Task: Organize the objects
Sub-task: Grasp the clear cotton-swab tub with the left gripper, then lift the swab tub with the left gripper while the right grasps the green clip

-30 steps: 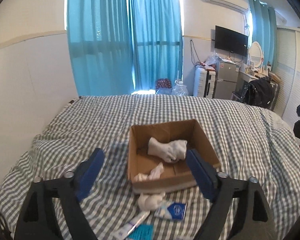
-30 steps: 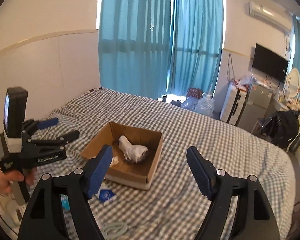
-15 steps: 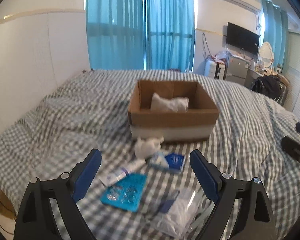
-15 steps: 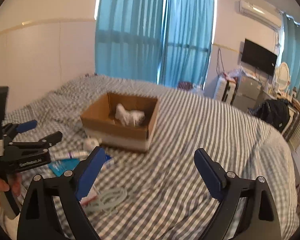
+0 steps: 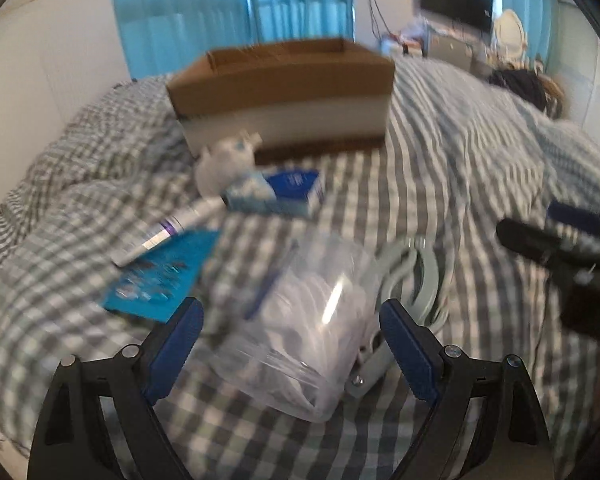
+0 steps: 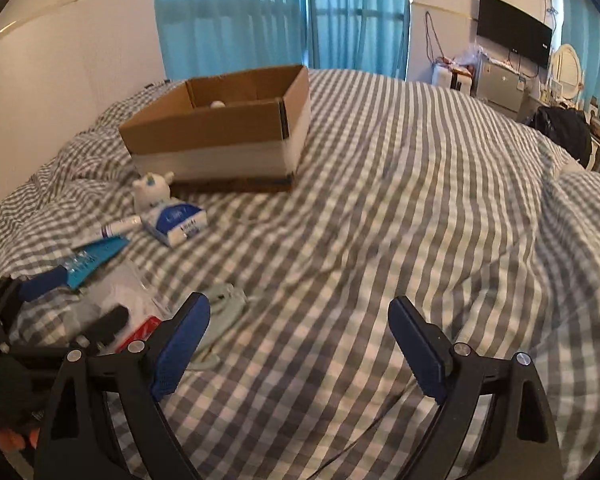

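Observation:
A cardboard box (image 5: 284, 80) stands on the checked bed (image 5: 440, 152); it also shows in the right wrist view (image 6: 220, 136). In front of it lie a small white plush toy (image 5: 226, 160), a blue-and-white packet (image 5: 280, 192), a white tube (image 5: 168, 232), a teal card (image 5: 160, 276), a clear plastic bag (image 5: 304, 320) and a pale coiled cable (image 5: 412, 276). My left gripper (image 5: 288, 336) is open, low over the clear bag, jaws either side of it. My right gripper (image 6: 296, 336) is open and empty over bare bedding.
A white wall runs along the bed's left side. Blue curtains (image 6: 280, 12) hang behind the box. A TV (image 6: 514, 40), small fridge and black bag (image 6: 560, 128) stand at the far right. The left gripper shows at the lower left of the right wrist view (image 6: 66, 304).
Both grippers have dropped and moved nearer the bed. The left one has come down over the clear bag; the box now sits higher and farther in both views.

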